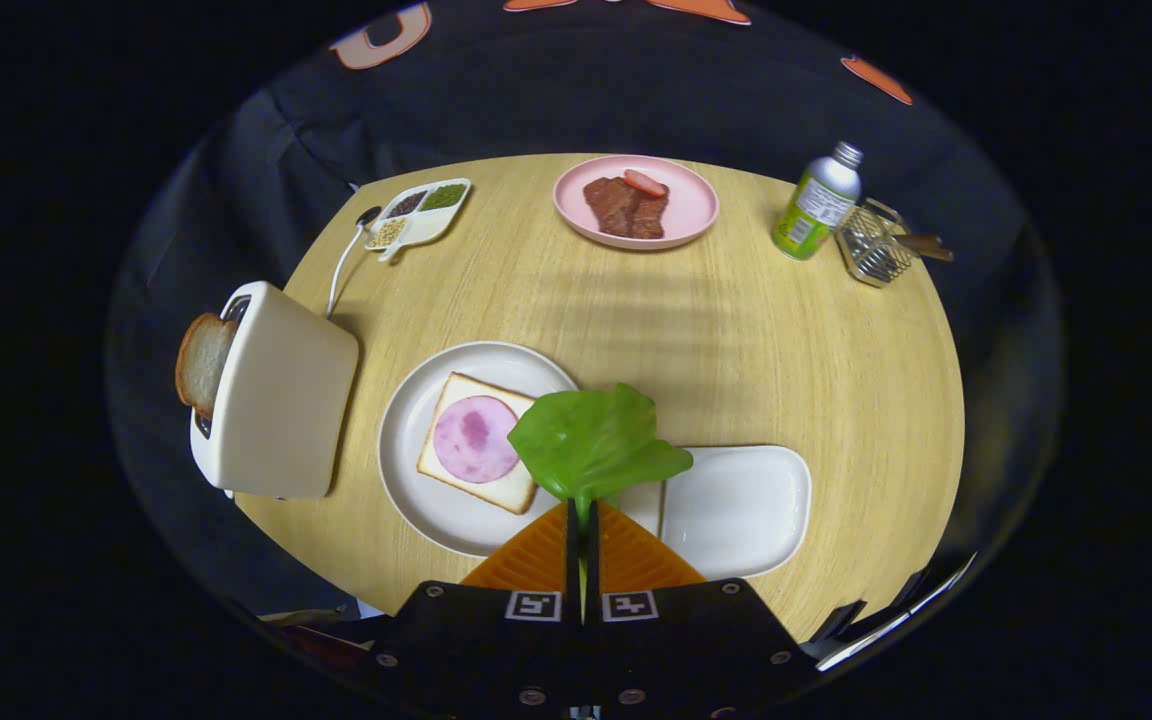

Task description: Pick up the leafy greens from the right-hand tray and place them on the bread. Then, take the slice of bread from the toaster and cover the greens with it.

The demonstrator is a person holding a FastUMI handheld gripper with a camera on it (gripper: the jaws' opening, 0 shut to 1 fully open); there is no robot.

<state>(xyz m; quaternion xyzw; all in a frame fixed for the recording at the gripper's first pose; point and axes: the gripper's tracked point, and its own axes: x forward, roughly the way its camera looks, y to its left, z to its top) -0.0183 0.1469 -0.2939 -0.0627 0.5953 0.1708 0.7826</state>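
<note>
Finding no readable words or numbers anywhere. Showing two square black-and-white coded markers (581, 606) side by side on the gripper (581, 515), just behind fingers pinching the leafy greens (591, 435) by the stem. Carrying a printed label on the bottle (816, 205), too small for reading.

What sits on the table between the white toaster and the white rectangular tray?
In the gripper view, a round white plate with ham-topped bread lies between the toaster and tray. The gripper holds the green leaf.

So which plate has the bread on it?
The round white plate beside the toaster holds the bread; the pink plate holds meat, the white tray nothing.
</note>
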